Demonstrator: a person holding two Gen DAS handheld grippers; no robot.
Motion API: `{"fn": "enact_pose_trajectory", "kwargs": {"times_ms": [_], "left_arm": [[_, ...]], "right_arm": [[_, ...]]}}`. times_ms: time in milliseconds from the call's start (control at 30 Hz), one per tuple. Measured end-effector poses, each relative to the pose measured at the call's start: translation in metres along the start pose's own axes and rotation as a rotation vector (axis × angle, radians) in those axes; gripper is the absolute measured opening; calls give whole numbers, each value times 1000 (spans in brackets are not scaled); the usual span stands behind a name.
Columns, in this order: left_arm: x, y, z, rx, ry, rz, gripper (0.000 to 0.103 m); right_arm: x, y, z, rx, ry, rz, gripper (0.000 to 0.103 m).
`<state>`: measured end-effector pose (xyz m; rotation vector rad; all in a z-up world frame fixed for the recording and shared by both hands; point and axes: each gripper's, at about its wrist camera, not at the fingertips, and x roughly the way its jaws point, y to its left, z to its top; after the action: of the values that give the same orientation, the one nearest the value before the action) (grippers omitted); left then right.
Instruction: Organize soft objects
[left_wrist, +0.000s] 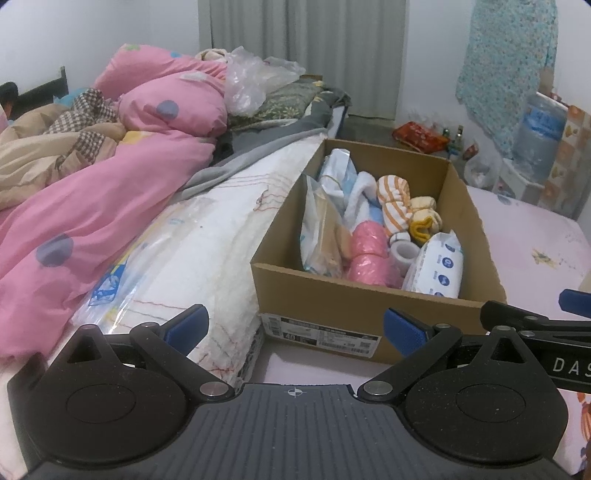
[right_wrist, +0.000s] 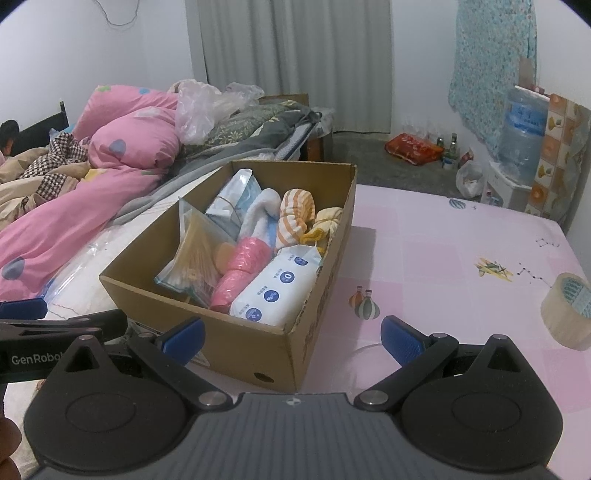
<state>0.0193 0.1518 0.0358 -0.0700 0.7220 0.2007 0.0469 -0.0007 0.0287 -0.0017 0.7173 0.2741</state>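
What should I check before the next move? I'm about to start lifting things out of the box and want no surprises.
1. Left gripper open, nothing held: ok.
2. Right gripper open, nothing held: ok.
3. Cardboard box upright, top open: ok.
4. Wipes pack on top at the near corner, reachable: ok.
5. Tape roll lies apart from the box: ok.
6. What lies under the pink rolls: cannot tell.

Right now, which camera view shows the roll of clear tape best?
The right wrist view. There the roll of clear tape lies on the pink sheet, right of the cardboard box, cut only slightly by the picture edge. The left wrist view does not show it clearly.
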Motion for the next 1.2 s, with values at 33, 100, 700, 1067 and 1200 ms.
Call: {"fn": "enact_pose_trajectory", "kwargs": {"times_ms": [33, 100, 700, 1067, 1200], "left_arm": [[0, 0, 0, -1, 1, 0, 101], [0, 1, 0, -2, 3, -1, 101], [2, 2, -1, -7, 19, -2, 101], [2, 3, -1, -7, 19, -2, 101], [2, 3, -1, -7, 19, -2, 101]], "right_arm": [[0, 0, 0, -1, 0, 0, 70], [0, 1, 0, -2, 1, -1, 70], [2, 3, -2, -2, 9, -3, 70], [3, 3, -2, -2, 9, -3, 70], [2, 3, -2, -2, 9, -3, 70]]}}
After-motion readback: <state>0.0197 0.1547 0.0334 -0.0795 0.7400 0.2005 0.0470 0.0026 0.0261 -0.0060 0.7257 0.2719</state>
